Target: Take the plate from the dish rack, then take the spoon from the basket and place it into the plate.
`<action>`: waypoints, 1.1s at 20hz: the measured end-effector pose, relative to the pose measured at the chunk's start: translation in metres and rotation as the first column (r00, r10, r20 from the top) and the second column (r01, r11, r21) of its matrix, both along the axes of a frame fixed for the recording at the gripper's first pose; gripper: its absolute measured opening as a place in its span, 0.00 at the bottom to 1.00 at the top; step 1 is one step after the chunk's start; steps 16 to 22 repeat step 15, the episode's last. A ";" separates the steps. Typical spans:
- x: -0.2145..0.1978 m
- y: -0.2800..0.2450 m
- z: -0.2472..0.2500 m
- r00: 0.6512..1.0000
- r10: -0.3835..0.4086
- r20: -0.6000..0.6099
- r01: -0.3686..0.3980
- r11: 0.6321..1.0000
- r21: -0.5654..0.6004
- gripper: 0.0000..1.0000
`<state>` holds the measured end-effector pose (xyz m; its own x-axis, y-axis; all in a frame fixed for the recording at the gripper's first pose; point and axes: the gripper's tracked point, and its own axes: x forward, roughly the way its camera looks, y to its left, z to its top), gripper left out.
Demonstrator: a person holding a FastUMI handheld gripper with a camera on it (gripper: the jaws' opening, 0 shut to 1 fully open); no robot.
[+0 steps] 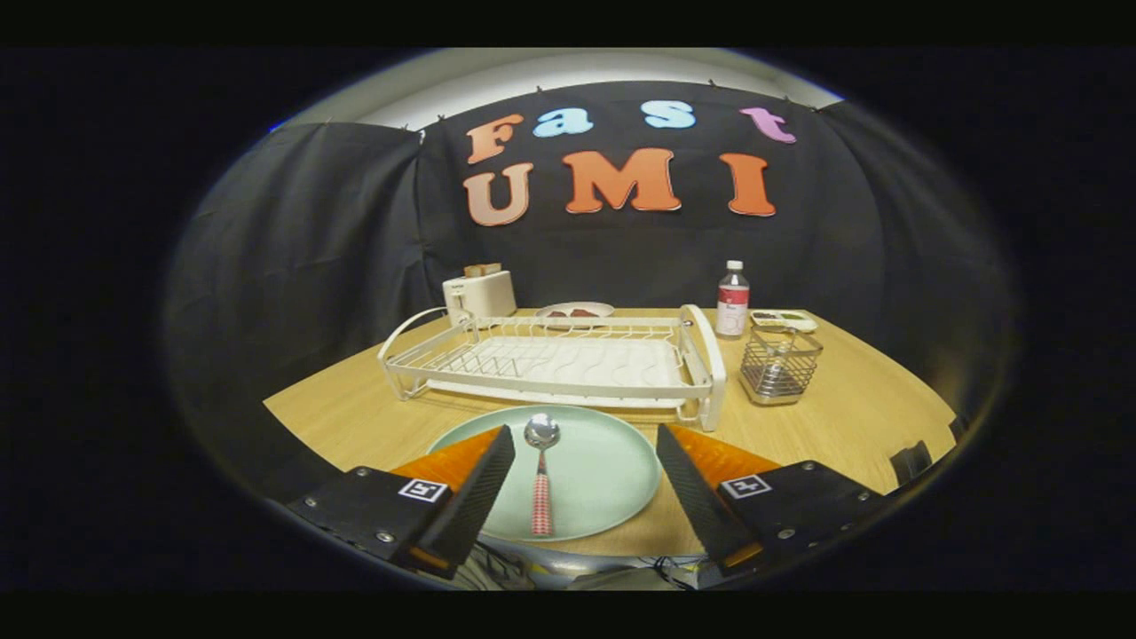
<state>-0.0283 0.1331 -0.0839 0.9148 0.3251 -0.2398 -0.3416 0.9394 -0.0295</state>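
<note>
Gripper (586, 484) fingers apart, empty, w/ spoon (540, 475) between them on plate (612, 461). Spoon looks light, stiff, slick; grab by handle.

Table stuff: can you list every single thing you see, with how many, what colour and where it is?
plate: one, pale green, on table between the fingers
spoon: one, silver, checked red handle, lying in plate
dish rack: one, white, beyond plate
basket: one, silver wire, right of rack
bottle: one, clear, white cap, behind basket
toaster: one, white, behind rack
small plate: one, white, behind rack
table: one, light wood
gripper: one, fingers open, touching nothing
</note>
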 end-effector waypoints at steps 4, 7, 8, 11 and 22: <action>0.011 -0.038 0.022 0.997 -0.070 0.035 0.071 0.997 -0.034 0.98; 0.020 -0.068 0.042 0.991 -0.116 0.068 0.119 0.991 -0.054 0.98; 0.023 -0.081 0.047 0.987 -0.141 0.074 0.146 0.988 -0.055 0.98; 0.027 -0.114 0.063 0.974 -0.211 0.086 0.214 0.977 -0.024 0.98; 0.030 -0.152 0.072 0.942 -0.319 0.106 0.317 0.948 0.037 0.98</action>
